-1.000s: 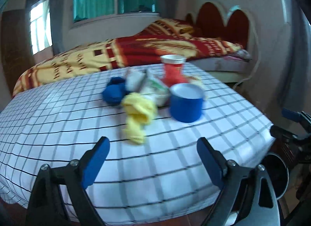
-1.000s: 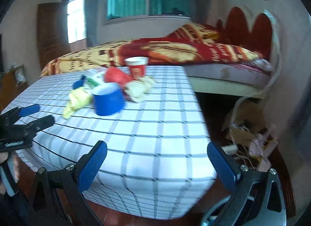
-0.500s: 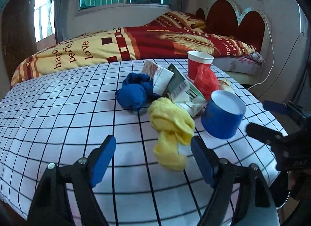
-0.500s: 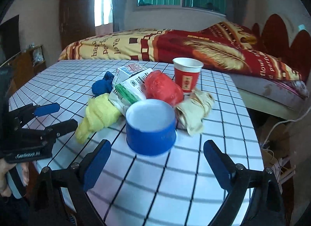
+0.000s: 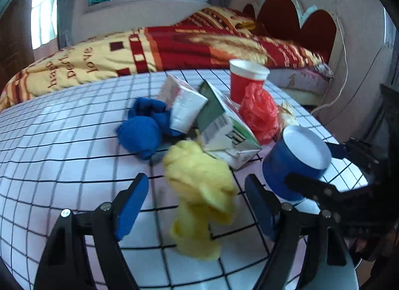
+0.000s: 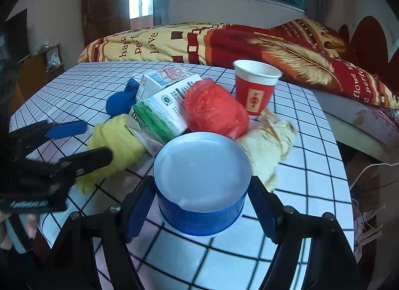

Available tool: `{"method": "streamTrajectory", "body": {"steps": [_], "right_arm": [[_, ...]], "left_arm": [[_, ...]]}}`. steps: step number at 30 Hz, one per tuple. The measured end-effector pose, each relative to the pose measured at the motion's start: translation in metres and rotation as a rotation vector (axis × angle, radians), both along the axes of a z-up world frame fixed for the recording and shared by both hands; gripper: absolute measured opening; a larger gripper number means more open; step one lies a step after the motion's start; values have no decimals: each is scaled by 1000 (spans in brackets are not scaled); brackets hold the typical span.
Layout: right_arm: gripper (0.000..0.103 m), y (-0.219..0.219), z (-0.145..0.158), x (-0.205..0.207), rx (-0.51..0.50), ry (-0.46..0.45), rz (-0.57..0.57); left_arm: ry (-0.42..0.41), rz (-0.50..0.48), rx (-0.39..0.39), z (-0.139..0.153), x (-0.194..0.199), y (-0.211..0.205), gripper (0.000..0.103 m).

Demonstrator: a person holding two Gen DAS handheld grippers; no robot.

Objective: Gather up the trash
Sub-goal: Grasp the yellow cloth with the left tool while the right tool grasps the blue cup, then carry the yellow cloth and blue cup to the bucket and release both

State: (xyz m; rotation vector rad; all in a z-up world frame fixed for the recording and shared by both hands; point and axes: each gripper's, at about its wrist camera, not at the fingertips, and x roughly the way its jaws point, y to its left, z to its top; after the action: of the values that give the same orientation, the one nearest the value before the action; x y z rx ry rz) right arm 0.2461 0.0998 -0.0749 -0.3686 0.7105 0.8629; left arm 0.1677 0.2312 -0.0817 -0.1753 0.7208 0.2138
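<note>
Trash lies in a pile on the checked table (image 5: 62, 165): a yellow crumpled wad (image 5: 199, 190), a blue wad (image 5: 142, 132), two cartons (image 5: 224, 130), a red plastic bag (image 5: 259, 115), a red paper cup (image 5: 244, 80), a beige wad (image 6: 269, 145) and a blue tub (image 6: 202, 185). My left gripper (image 5: 197, 205) is open with its jaws on either side of the yellow wad. My right gripper (image 6: 197, 210) is open with its jaws on either side of the blue tub (image 5: 294, 160).
A bed with a red and yellow blanket (image 5: 174, 43) stands just behind the table. The table's right edge drops to the floor, where cables and clutter lie (image 6: 369, 180). A dark cabinet (image 6: 40, 65) stands at the far left.
Both grippers have moved forward over the table. The left one now straddles the yellow wad and the right one straddles the blue tub. Both stay open.
</note>
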Motion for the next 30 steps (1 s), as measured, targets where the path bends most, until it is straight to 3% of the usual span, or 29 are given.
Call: {"method": "streamTrajectory", "body": {"steps": [1,5,7,18,24,30], "right_arm": [[77,-1,-1,1,-2,1,0],[77,-9,1,-3,18,-6,-5],[76,-15,7,-10,34,-16,-7],[76,-63,21,-51,67,-82,-40],[76,-104,35,-63,86,-106,-93],[76,-150,46,-71,107,-127,-163]], "left_arm": [[16,-4,-5,-3,5,-1,80],[61,-13,-26,-11,12,0,43],[34,-8,-44,-7,2,3,36],[-53,7,8,10,-66,-23,34],[-74,-57,60,19,-79,-60,34],[-81,-108,57,21,-80,-87,34]]}}
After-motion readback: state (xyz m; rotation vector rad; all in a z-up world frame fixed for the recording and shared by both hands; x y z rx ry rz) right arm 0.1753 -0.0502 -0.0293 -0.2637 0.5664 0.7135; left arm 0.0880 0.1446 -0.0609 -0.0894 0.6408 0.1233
